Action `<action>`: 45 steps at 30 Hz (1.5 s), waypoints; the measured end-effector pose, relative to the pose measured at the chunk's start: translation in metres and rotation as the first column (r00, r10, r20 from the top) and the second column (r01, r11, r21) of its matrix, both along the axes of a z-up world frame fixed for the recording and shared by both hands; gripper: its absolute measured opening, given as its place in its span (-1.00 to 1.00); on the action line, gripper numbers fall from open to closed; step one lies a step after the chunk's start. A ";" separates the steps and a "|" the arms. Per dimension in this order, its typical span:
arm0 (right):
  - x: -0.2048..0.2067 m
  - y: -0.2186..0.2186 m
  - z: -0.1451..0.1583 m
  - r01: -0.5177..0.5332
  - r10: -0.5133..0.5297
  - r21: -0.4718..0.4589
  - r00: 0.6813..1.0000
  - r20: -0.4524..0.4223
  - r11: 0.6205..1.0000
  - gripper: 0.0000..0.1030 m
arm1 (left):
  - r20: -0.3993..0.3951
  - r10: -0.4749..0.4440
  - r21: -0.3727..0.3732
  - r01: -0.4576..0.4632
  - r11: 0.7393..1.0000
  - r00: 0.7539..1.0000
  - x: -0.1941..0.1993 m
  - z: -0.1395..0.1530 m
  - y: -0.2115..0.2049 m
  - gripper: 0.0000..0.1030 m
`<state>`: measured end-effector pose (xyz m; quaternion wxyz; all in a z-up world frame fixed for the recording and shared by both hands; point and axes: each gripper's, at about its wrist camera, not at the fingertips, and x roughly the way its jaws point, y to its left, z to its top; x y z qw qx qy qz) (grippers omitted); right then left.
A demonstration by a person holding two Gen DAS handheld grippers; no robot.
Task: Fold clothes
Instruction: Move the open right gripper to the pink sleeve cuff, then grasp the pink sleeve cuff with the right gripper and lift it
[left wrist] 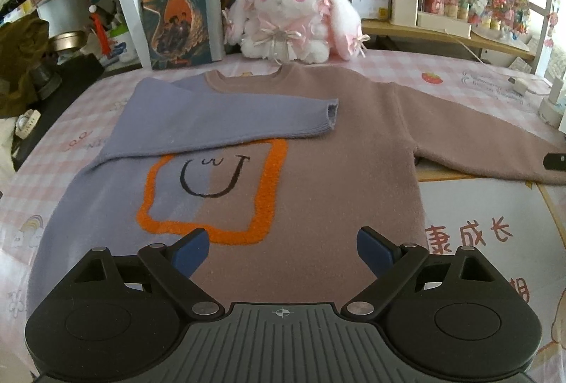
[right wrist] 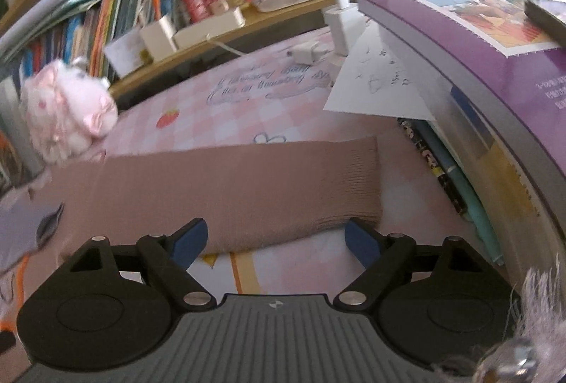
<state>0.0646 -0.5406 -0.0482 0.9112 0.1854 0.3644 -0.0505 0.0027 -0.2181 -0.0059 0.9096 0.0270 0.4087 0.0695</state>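
Observation:
A two-tone sweater [left wrist: 300, 149], lilac on the left and dusty pink on the right, lies flat on the pink checked table cover with an orange-framed smiley on its chest. Its lilac sleeve [left wrist: 226, 114] is folded across the chest. The pink sleeve [left wrist: 470, 135] stretches out to the right. My left gripper [left wrist: 281, 250] hovers open over the sweater's lower hem, nothing between its blue pads. My right gripper [right wrist: 274, 241] stands open just in front of the pink sleeve's ribbed cuff [right wrist: 350, 184], its pads [right wrist: 189, 239] on either side of the cuff's near edge without pressing it.
A white plush rabbit [left wrist: 290, 15] and an upright book [left wrist: 177, 7] stand behind the collar, below shelves of books. To the right of the cuff lie pens [right wrist: 442, 177], a sheet of paper [right wrist: 378, 82], a purple book stack [right wrist: 495, 39] and white chargers [right wrist: 339, 22].

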 end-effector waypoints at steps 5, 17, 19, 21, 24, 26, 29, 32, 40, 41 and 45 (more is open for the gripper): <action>0.008 0.005 -0.001 0.050 -0.052 -0.101 0.998 -0.025 0.994 0.62 | -0.007 0.007 -0.007 -0.007 1.000 1.000 -0.001 0.001 0.002 0.80; 0.015 0.006 -0.005 0.018 -0.018 -0.011 0.999 0.048 1.000 0.34 | -0.005 -0.009 0.004 0.009 1.000 1.000 -0.001 0.002 -0.001 0.80; 0.015 0.004 -0.005 0.021 -0.022 0.017 0.998 0.054 1.000 0.04 | -0.004 -0.007 0.008 0.007 1.000 1.000 -0.003 0.003 0.000 0.80; 0.016 -0.003 -0.004 0.080 -0.081 0.035 0.996 0.043 0.996 -0.10 | -0.010 0.007 0.010 -0.007 1.000 1.000 -0.004 0.002 0.002 0.80; 0.017 -0.011 -0.003 0.117 -0.119 0.075 0.993 0.020 0.990 -0.25 | -0.013 0.035 0.005 -0.035 0.999 0.999 -0.007 0.002 0.008 0.80; 0.019 -0.013 -0.002 0.114 -0.115 0.101 0.993 0.006 0.988 -0.68 | -0.008 0.050 -0.003 -0.050 0.999 0.999 -0.010 0.003 0.012 0.80; 0.019 -0.012 0.003 0.090 -0.091 0.118 0.996 0.009 0.989 -0.89 | -0.001 0.057 -0.008 -0.057 0.998 0.998 -0.015 0.003 0.017 0.80; 0.018 -0.003 0.017 0.045 -0.051 0.124 0.997 0.050 0.991 -0.90 | 0.004 0.067 -0.006 -0.067 0.998 0.998 -0.020 0.003 0.022 0.80; 0.023 0.045 0.079 -0.133 0.100 0.160 0.974 0.202 0.978 -0.90 | 0.040 0.057 -0.008 -0.057 0.998 0.998 -0.026 0.005 0.043 0.80; 0.026 0.055 0.086 -0.155 0.119 0.158 0.969 0.215 0.975 -0.90 | 0.044 0.055 -0.009 -0.054 0.998 0.998 -0.026 0.004 0.047 0.80; 0.034 0.097 0.112 -0.230 0.190 0.133 0.947 0.261 0.964 -0.90 | 0.050 0.059 -0.001 -0.059 0.998 0.997 -0.025 0.004 0.073 0.80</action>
